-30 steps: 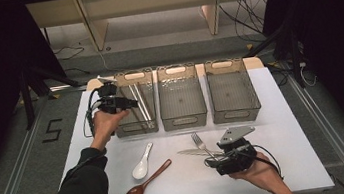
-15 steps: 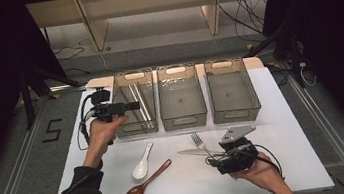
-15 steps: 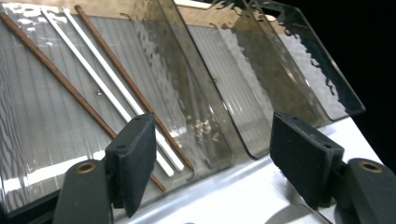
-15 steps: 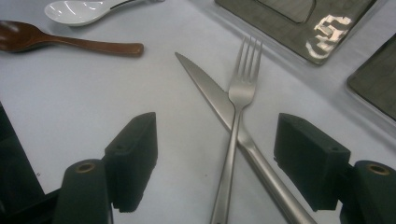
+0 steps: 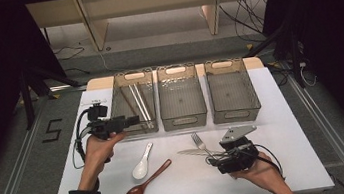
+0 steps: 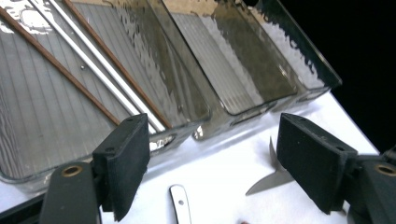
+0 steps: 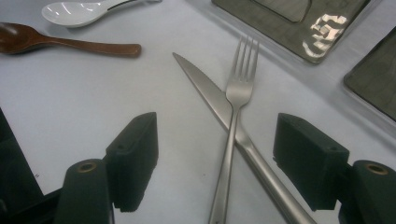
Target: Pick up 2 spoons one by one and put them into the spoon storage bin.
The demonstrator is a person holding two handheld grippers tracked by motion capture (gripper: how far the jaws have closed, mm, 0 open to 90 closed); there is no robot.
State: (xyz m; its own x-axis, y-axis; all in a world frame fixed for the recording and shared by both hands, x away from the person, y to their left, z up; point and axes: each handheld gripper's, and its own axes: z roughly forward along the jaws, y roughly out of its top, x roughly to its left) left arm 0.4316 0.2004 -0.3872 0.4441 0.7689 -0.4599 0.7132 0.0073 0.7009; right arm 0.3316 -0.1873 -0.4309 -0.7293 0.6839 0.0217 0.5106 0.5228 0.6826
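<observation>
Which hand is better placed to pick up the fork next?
The right. The right gripper sits by the fork, jaws open around its handle where it crosses the knife. The left gripper, jaws just opened and empty, is up by the left bin.

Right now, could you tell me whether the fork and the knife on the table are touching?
Touching. The right gripper view shows the fork lying across the knife, the two handles crossing with no gap between them, ahead of the right gripper's open fingers.

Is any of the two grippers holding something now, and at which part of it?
Nothing is held. The left gripper stands open near the left bin; the right gripper stands open over the crossed fork and knife.
</observation>
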